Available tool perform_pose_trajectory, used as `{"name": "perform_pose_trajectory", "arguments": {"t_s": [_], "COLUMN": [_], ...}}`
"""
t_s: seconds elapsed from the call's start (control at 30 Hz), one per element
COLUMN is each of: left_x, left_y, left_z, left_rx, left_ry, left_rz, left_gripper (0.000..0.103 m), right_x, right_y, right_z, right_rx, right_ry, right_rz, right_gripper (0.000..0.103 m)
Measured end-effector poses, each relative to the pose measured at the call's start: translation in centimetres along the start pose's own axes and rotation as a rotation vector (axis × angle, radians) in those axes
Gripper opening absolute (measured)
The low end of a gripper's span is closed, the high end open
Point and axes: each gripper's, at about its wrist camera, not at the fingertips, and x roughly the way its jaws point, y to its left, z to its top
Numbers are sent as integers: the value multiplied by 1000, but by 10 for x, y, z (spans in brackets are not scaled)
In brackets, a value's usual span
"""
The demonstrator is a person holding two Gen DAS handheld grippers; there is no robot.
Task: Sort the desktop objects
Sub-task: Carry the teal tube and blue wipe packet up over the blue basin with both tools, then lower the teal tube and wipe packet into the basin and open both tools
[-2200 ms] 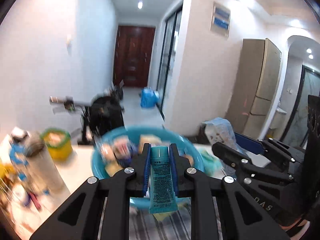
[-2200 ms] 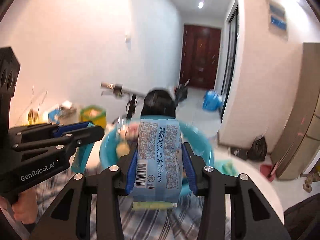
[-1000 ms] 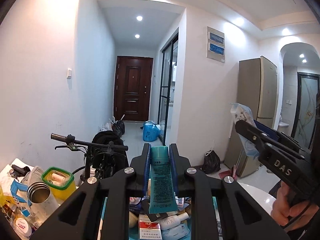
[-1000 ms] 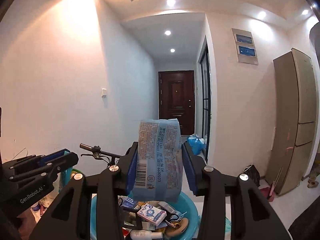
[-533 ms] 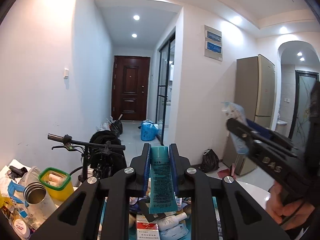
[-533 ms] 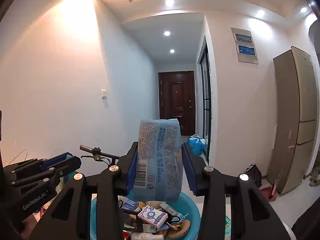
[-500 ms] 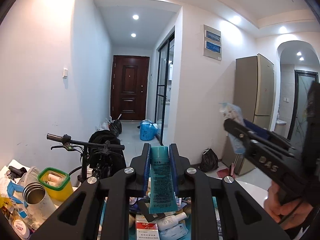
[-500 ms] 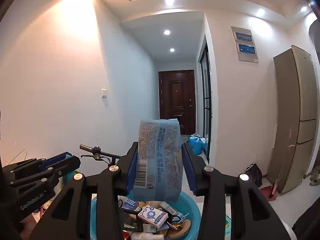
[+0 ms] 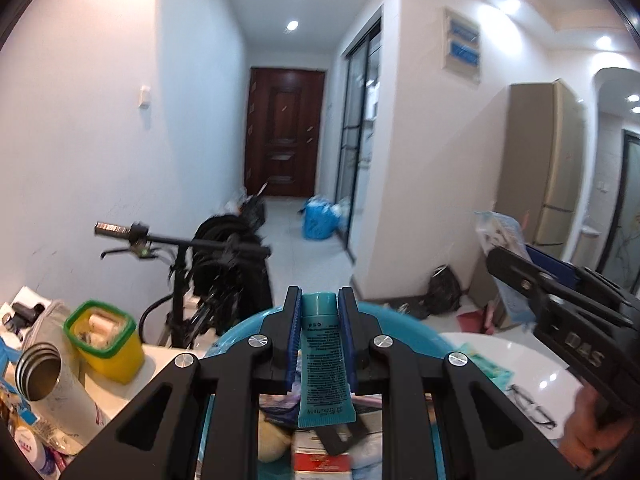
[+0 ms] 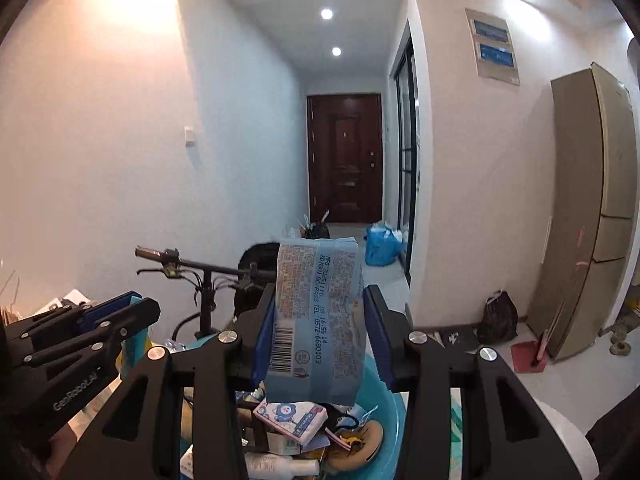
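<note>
My left gripper [image 9: 319, 300] is shut on a teal tube [image 9: 324, 364], held upright above a blue basin [image 9: 404, 322] full of small items. My right gripper [image 10: 320, 300] is shut on a light blue tissue pack [image 10: 316, 312], held above the same basin [image 10: 390, 404]. In the left wrist view the right gripper [image 9: 560, 300] shows at the right with the pack [image 9: 496, 236]. In the right wrist view the left gripper [image 10: 80, 336] shows at the left with the tube's end [image 10: 134, 346].
A yellow box with a green rim [image 9: 106, 340], a steel cup [image 9: 48, 384] and clutter stand at the table's left. Glasses [image 9: 532, 404] lie on the white table at the right. A bicycle [image 9: 200, 256] stands behind the table.
Both grippers have tipped down a little, so the basin sits higher in both views. The right gripper has sunk lower in the left wrist view. Both holds are unchanged.
</note>
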Motion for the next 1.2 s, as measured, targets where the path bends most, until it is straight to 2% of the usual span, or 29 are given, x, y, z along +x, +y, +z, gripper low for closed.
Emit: {"name": "perform_pose_trajectory", "arguments": {"t_s": [0.13, 0.23, 0.43, 0.53, 0.63, 1.0, 1.2], "left_x": [31, 50, 84, 101, 106, 118, 127], "left_y": [11, 21, 35, 43, 49, 56, 61], "left_z": [-11, -19, -35, -44, -47, -52, -58], "left_rx": [-19, -40, -60, -88, -108, -122, -156], "left_ry": [72, 120, 221, 288, 305, 346, 392], "left_rz": [13, 25, -1, 22, 9, 56, 48], "left_gripper": [20, 20, 20, 20, 20, 20, 20], "right_x": [25, 44, 81, 98, 112, 128, 133], "right_y": [2, 2, -9, -12, -15, -15, -16], "right_z": [-10, -19, -43, -59, -72, -75, -75], "right_rx": [14, 7, 17, 22, 30, 29, 38], "right_ry": [93, 146, 265, 340, 392, 423, 432], "right_rz": [50, 42, 22, 13, 9, 0, -6], "right_gripper": [41, 41, 41, 41, 41, 41, 41]}}
